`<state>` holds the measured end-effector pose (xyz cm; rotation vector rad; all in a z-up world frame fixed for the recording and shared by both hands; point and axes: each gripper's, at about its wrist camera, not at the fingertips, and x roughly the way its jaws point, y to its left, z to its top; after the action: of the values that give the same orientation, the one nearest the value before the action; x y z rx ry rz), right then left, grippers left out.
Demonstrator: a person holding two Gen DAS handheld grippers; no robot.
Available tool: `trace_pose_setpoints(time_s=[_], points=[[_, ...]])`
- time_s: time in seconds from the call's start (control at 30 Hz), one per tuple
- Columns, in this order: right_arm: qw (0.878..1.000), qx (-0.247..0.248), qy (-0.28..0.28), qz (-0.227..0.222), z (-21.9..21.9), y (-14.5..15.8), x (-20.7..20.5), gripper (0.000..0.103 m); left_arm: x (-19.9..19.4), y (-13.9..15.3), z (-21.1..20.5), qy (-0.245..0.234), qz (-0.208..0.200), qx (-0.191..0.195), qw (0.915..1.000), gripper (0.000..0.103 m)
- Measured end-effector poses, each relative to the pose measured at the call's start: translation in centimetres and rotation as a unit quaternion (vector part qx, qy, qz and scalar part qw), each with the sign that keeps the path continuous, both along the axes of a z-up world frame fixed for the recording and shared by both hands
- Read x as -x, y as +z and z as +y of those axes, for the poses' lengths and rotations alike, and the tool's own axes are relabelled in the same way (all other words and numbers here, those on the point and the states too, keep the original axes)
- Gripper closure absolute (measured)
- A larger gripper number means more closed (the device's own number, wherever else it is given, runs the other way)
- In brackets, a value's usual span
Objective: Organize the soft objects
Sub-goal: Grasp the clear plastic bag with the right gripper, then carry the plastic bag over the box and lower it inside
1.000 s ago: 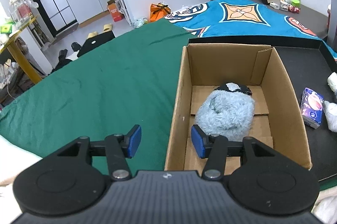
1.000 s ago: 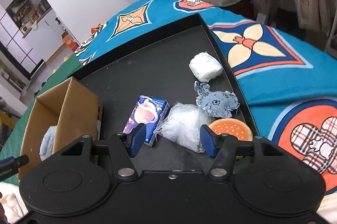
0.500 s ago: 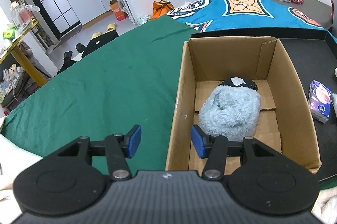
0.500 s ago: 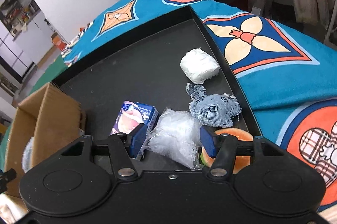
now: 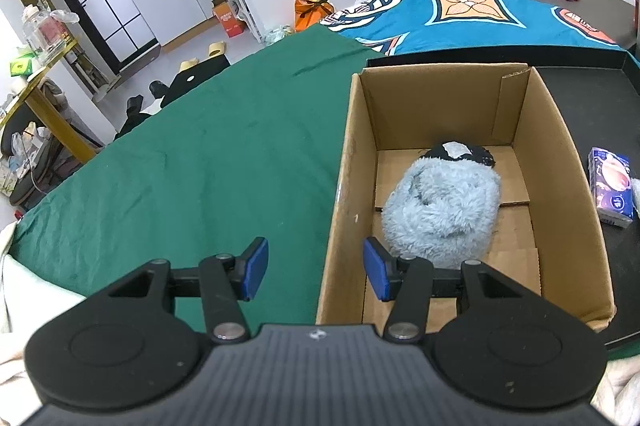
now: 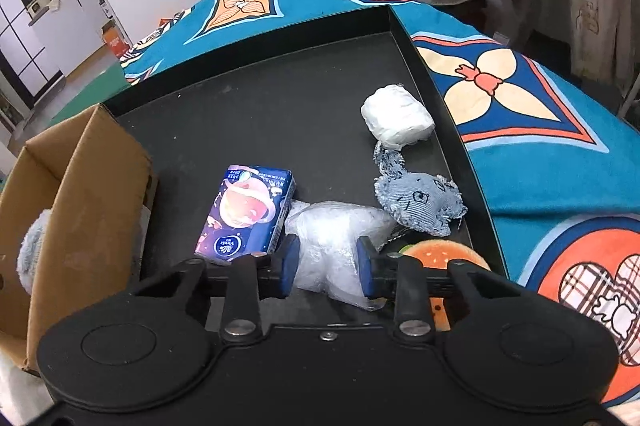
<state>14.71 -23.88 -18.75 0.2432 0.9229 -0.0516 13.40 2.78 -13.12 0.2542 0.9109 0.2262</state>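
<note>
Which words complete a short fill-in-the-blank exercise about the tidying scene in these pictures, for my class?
1. The fluffy light-blue plush toy lies inside the brown ____ box.
2. The right tongs are closed around the crinkled clear ____ bag.
3. The frayed denim toy, white wrapped bundle and purple tissue pack lie on the ____ tray.

Missing words: cardboard; plastic; black

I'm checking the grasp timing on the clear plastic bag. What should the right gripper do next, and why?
Probably lift a little. The right gripper has just been closing, and its pads now press both sides of the crinkled plastic bag, which still lies on the black tray. A small lift would test the grip before carrying it to the cardboard box.
</note>
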Motion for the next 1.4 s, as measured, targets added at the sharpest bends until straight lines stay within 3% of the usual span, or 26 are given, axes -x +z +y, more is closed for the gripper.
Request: trace_pose_setpoints(time_s=[0.87,1.4], points=[[0.995,0.018,0.058,-0.074,2.8,4.7,2.0,0.076,0.3,0.5,1.2,0.015,-0.009,0.037,0.9992,0.052],[0.982,0.045,0.127,-0.130,7.4,7.9,1.6,0.076,0.7,1.0,2.3,0.008,-0.014,0.080,0.9967,0.052]])
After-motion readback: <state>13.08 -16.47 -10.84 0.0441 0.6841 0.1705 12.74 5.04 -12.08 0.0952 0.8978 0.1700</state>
